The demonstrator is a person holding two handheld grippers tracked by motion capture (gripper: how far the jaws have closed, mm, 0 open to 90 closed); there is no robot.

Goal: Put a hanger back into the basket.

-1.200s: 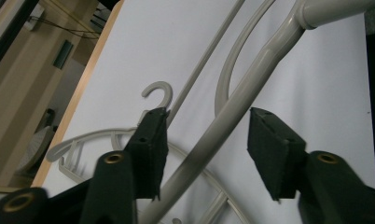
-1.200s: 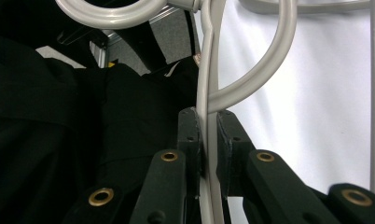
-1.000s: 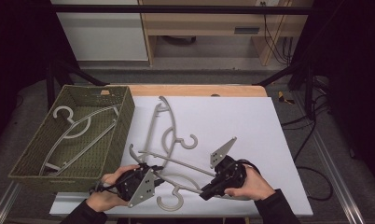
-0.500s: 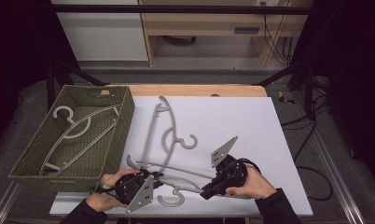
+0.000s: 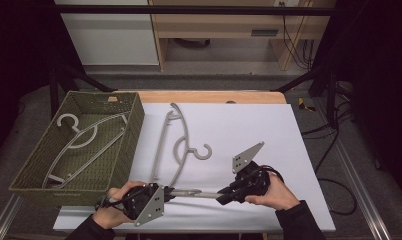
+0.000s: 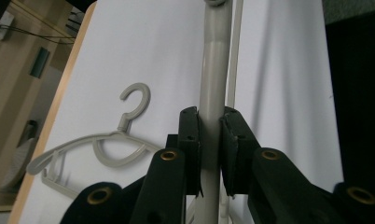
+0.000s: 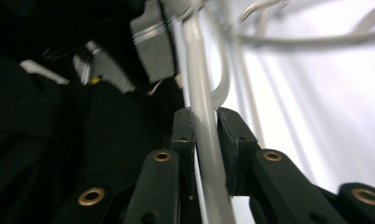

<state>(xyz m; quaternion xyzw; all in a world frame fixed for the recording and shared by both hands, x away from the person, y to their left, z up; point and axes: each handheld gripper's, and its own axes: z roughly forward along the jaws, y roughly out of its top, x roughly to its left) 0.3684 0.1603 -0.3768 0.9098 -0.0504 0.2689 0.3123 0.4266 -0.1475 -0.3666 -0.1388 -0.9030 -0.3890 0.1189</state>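
- Left gripper [image 5: 165,194], bottom centre-left of the high view: jaws have just been closing and now clamp the grey hanger [image 5: 196,193]; in the left gripper view both pads press its round bar [image 6: 211,116].
- Right gripper [image 5: 224,196], bottom centre-right: jaws have just eased a touch wider, but in the right gripper view the pads sit against the same hanger's thin bar [image 7: 202,116] on both sides. Holding it.
- Held hanger spans between the two grippers, roughly level across the lower middle of the high view, near the front edge of the table [image 5: 249,125].
- Hanger look: pale grey plastic, round-section bar, smooth.
- Second hanger [image 5: 181,145], same grey, lies flat on the white tabletop above the grippers, mid-frame, hook [image 5: 205,151] to the right.
- Woven olive basket [image 5: 131,130] at left of frame, on the table's left edge; one more grey hanger [image 5: 84,137] lies inside it.
- Table: white top, wooden strip along the far edge.
- Beyond, upper frame: grey floor, a white cabinet [image 5: 109,35], a wooden shelf unit [image 5: 224,25], cables at the right.
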